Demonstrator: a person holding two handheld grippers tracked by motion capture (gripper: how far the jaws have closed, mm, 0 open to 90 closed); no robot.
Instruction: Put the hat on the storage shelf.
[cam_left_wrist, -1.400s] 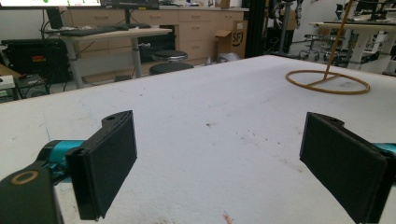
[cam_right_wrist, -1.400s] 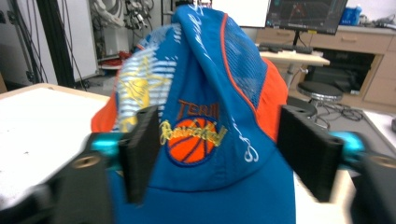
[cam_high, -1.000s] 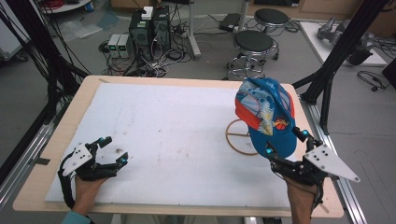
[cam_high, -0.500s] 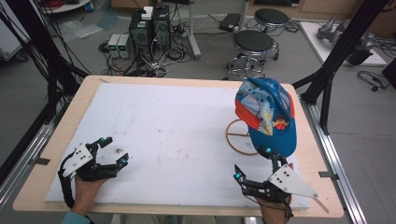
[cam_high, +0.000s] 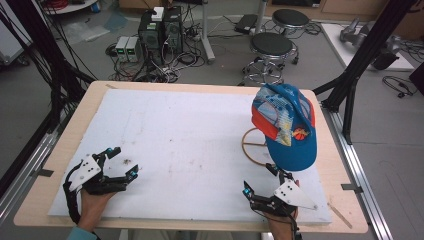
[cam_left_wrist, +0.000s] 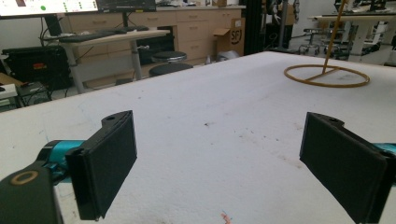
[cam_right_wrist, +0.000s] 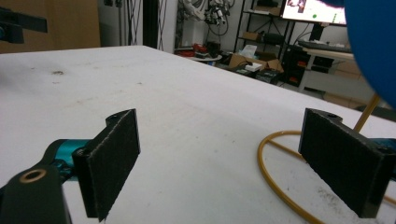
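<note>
cap (cam_high: 286, 126) on wire stand (cam_high: 256, 148), table's 3 o'clock | right gripper (cam_high: 266, 186) at 5 o'clock, jaws wide, empty | left gripper (cam_high: 120, 164) at 7 o'clock, wide, empty | cap likely light, soft; grip stiff brim

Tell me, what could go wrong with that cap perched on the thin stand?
The blue cap hangs on a slim yellow wire stand near the table's right edge; a nudge might tip both. The right gripper, jaws open, sits close below the brim, so a hasty reach could knock the cap off. The left gripper is far away, too distant to steady it.
</note>
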